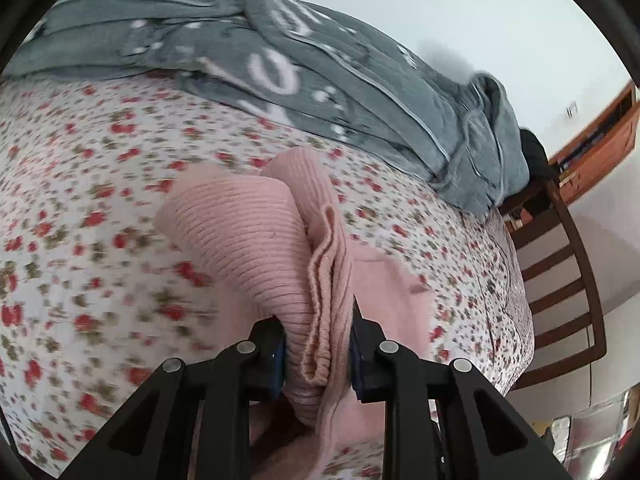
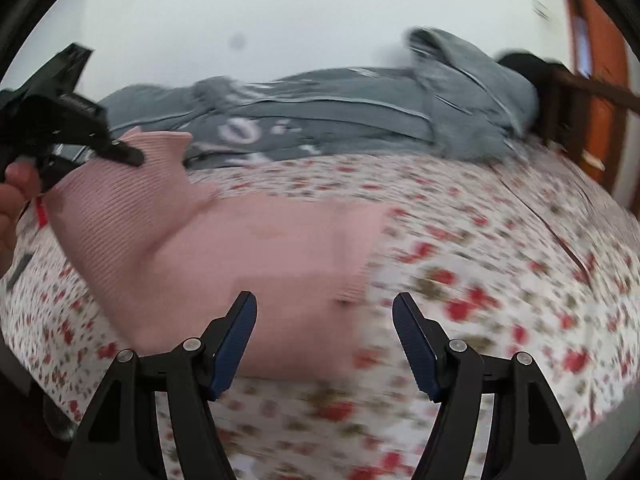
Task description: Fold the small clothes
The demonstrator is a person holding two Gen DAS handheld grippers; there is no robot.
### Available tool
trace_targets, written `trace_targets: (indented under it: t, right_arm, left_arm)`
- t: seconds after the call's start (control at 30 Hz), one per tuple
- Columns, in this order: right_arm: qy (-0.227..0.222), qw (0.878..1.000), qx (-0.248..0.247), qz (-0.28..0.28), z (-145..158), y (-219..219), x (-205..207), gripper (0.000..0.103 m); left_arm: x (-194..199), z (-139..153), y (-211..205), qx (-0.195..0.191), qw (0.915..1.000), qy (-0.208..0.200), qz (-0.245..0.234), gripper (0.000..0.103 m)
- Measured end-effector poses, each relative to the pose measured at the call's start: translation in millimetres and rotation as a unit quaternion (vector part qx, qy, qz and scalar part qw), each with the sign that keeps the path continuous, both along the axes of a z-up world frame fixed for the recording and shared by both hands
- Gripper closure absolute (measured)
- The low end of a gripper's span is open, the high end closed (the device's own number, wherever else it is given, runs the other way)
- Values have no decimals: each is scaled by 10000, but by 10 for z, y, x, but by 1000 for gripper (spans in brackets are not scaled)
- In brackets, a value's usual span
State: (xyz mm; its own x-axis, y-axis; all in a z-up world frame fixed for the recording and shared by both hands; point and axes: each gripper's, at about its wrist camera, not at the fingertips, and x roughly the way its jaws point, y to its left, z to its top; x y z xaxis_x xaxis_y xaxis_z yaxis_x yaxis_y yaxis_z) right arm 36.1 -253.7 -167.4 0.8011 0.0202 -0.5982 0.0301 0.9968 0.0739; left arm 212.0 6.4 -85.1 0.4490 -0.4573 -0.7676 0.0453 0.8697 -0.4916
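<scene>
On a bed dressed in a floral sheet (image 1: 100,184), the left gripper (image 1: 318,344) is pinching a bunched fold of a pink ribbed sweater (image 1: 248,224), its blue-padded fingers (image 1: 277,356) pressing in on the gathered knit from both sides. Seen from the right wrist camera, that same left gripper (image 2: 132,157) is holding the sweater's (image 2: 248,248) left part raised off the sheet (image 2: 500,280), while the rest of the garment is lying flat across the middle of the bed. The right gripper (image 2: 325,334) is hovering with its fingers (image 2: 236,340) spread wide and holding nothing, the sweater's near edge lying between and just beyond its tips. A grey blanket (image 1: 328,76) with white lettering is lying crumpled along the far side of the bed, against the pale wall. A dark wooden chair (image 1: 560,272) is standing at the bed's right edge, with a wooden shelf (image 1: 600,140) beyond it. Both views are blurring.
</scene>
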Motion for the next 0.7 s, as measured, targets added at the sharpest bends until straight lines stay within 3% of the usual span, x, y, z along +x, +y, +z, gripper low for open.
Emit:
trace_targets:
  t: [0.2,0.33,0.4,0.47,0.53,0.7]
  right_arm:
    - [332,9954,695,-578,-110,-689,-118,34]
    - [361,9942,750,-685,-91,-902,-207,34]
    - [289,9940,816,-669,-50,-958,-262,34]
    - [184,9936,932,-618,-5,-978,-275,34]
    - [96,9924,1102,-542,54,-967,-245,34]
    - [-71,9820,1886,21,285,-757,-8,33]
  left_arm:
    - [46,-186,-1069,142,9974,124,-689,80]
    - [95,-545,-1528,152,9907,722,-1139,74]
    - [97,-577,-1474,-230,9889,799,-1230,67]
    - [93,-494,-1300,-880,9848,703,-1326,50]
    - [68,-356,-1086,-1305,9813,503,-1320,46]
    - [-112,-122,-582,-465,9959,-173,-754,44]
